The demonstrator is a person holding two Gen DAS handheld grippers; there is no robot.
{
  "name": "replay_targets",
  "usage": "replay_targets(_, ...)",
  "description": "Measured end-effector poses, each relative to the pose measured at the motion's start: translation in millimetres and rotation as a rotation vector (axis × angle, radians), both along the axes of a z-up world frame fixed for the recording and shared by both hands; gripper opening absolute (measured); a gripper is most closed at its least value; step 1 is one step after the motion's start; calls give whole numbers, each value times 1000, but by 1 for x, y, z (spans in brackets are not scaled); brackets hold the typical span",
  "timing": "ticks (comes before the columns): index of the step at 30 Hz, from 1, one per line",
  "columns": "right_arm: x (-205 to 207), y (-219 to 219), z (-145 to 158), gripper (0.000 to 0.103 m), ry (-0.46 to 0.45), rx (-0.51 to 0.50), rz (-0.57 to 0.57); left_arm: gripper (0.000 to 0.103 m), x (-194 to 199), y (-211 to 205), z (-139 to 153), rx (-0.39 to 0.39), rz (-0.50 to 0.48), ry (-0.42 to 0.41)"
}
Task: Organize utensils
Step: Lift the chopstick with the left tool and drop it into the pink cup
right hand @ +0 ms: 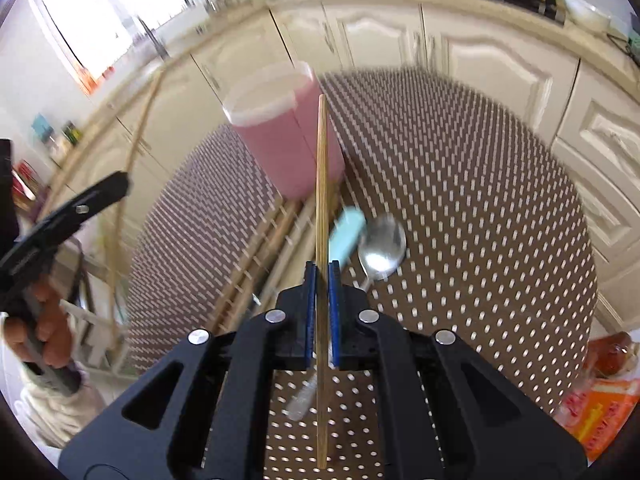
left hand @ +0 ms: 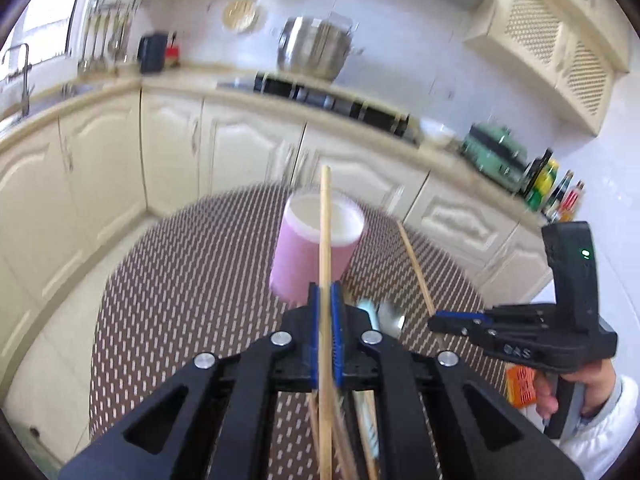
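Clamping a wooden chopstick (left hand: 325,216) between its blue pads, the left gripper (left hand: 325,292) had its jaws drawn in tight on the stick, which ran up past the fingertips and crossed in front of a pink cup (left hand: 316,248). The right gripper (right hand: 322,270) was closed the same way on a second chopstick (right hand: 321,184), its jaws pinched narrowly on the thin shaft, the tip reaching up beside the cup's side. In the left view that right gripper (left hand: 438,318) showed from the side, held by a hand (left hand: 576,388) in a white sleeve, with its chopstick slanting up toward the cup. The cup stood upright on a round table (right hand: 480,200) covered in a brown mat with pale dashes, its white rim open at the top. Just in front of the cup lay a metal spoon (right hand: 382,248), bowl up, with a light blue handle (right hand: 347,232) touching it on the left; more loose chopsticks (right hand: 264,248) lay on the mat to the left of these. An orange packet (right hand: 600,412) sat at the table's right edge. Beyond the table ran cream cabinet doors (left hand: 160,152) under a counter bearing a steel pot (left hand: 314,48), a dark stove (left hand: 332,100) and bottles (left hand: 552,188) at the far right. Both views were blurred.
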State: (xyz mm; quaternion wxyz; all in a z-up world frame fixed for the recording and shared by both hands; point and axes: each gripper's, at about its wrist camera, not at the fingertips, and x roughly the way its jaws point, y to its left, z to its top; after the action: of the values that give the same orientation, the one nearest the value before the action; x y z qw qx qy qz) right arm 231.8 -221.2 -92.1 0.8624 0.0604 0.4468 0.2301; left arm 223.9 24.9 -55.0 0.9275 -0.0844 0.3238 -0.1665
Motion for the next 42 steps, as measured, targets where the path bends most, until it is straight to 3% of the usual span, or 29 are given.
replay_targets(4, 10, -4, 39, 7, -125, 62, -15, 6, 11, -13, 27, -18, 1, -144)
replay_targets(7, 15, -4, 77, 7, -268, 83, -41, 6, 23, -25, 47, -40, 10, -245)
replay_targets(13, 39, 9, 108, 7, -456, 159, -65, 6, 53, -42, 70, -53, 60, -438)
replay_targets(16, 54, 10, 125, 7, -547, 197, -97, 6, 69, -45, 73, -57, 90, -488)
replay_targets(20, 69, 19, 126, 7, -623, 242, -151, 6, 88, -46, 68, -80, 108, -516)
replay_targets(26, 80, 32, 105, 7, -693, 218, -199, 6, 110, -45, 44, -67, 142, -530)
replay_targets(36, 91, 43, 75, 7, -650, 195, -192, 6, 113, -41, 10, -20, 113, -448)
replay_targets(42, 84, 42, 63, 7, -640, 178, -191, 9, 106, -36, 5, -24, 107, -423)
